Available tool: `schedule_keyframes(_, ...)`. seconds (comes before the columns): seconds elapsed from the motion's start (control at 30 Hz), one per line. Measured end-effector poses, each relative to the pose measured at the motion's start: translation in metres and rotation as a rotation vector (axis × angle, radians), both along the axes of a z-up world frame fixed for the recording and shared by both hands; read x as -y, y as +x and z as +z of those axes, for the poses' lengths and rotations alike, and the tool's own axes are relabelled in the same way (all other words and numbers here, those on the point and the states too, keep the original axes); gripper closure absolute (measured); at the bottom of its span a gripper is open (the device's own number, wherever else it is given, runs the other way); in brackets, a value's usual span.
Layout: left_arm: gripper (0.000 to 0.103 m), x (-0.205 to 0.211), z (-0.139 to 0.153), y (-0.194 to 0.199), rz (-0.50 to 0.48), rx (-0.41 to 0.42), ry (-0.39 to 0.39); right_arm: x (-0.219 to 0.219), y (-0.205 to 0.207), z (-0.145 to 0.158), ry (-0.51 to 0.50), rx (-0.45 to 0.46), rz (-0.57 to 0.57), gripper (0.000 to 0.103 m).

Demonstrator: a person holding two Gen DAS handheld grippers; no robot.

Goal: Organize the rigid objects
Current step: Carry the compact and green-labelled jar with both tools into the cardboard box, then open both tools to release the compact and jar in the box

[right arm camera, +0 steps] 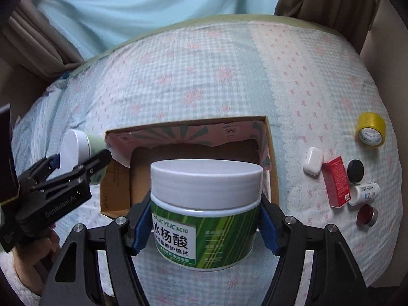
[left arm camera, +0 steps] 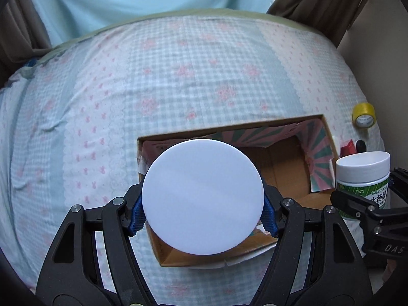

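Left wrist view: left gripper (left arm camera: pixel 203 213), half-spread, clamps a white-lidded jar (left arm camera: pixel 202 196) over the cardboard box (left arm camera: pixel 288 163) at centre; lower it upright inside. Right wrist view: right gripper (right arm camera: pixel 205 232) pinches the green jar (right arm camera: pixel 205 211) before that box; tape roll (right arm camera: pixel 371 132) and small items lie clear, right.

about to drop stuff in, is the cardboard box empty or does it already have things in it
Looks empty: the cardboard box shows only bare brown floor. The green jar in the right gripper hides part of that floor, so not certain.
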State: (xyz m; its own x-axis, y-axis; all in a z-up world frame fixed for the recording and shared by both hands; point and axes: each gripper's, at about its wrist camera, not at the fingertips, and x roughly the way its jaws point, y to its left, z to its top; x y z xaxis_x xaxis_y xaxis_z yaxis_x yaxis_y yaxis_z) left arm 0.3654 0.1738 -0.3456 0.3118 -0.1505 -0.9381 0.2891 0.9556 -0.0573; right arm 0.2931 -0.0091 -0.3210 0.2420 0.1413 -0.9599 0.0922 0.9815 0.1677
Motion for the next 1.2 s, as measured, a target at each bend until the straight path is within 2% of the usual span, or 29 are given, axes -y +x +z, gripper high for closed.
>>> schedule_keyframes(0.3, 0.035, 0.024, -0.081, 0.025, -0.054, -0.117, 0.041, -0.016, 0.03, -0.098, -0.03, -0.105, 0.094, 0.037)
schedule_keyframes(0.5, 0.035, 0.029, -0.098, 0.038, -0.071, -0.147, 0.049, -0.022, 0.034, -0.127, -0.051, -0.147, 0.143, 0.037)
schedule_keyframes(0.6, 0.035, 0.033, -0.096, 0.043, -0.069, -0.16, 0.056, -0.021, 0.037, -0.132, -0.047, -0.156, 0.161, 0.037)
schedule_keyframes(0.63, 0.032, 0.034, -0.095, 0.043, -0.067, -0.163, 0.06, -0.021, 0.038, -0.133, -0.04, -0.159, 0.167, 0.036)
schedule_keyframes(0.67, 0.009, 0.034, -0.09, 0.044, -0.068, -0.163, 0.048, -0.021, 0.038, -0.135, -0.027, -0.165, 0.169, 0.036)
schedule_keyframes(0.7, 0.001, 0.034, -0.085, 0.044, -0.07, -0.158, 0.031, -0.021, 0.036, -0.134, -0.012, -0.16, 0.165, 0.031)
schedule_keyframes(0.73, 0.0, 0.034, -0.08, 0.044, -0.073, -0.149, 0.016, -0.02, 0.035, -0.132, -0.003, -0.137, 0.161, 0.008)
schedule_keyframes(0.77, 0.0, 0.034, -0.076, 0.043, -0.078, -0.143, 0.016, -0.019, 0.032, -0.126, 0.008, -0.094, 0.16, 0.0)
schedule_keyframes(0.83, 0.0, 0.034, -0.068, 0.04, -0.083, -0.125, 0.023, -0.016, 0.025, -0.115, -0.006, -0.023, 0.15, 0.0)
schedule_keyframes(1.03, 0.0, 0.024, -0.047, 0.029, -0.066, -0.094, 0.026, -0.016, 0.004, -0.103, -0.025, -0.026, 0.17, 0.0)
schedule_keyframes(1.2, 0.0, 0.011, -0.03, 0.013, -0.044, -0.072, 0.024, -0.014, -0.01, -0.084, -0.038, 0.013, 0.164, 0.0)
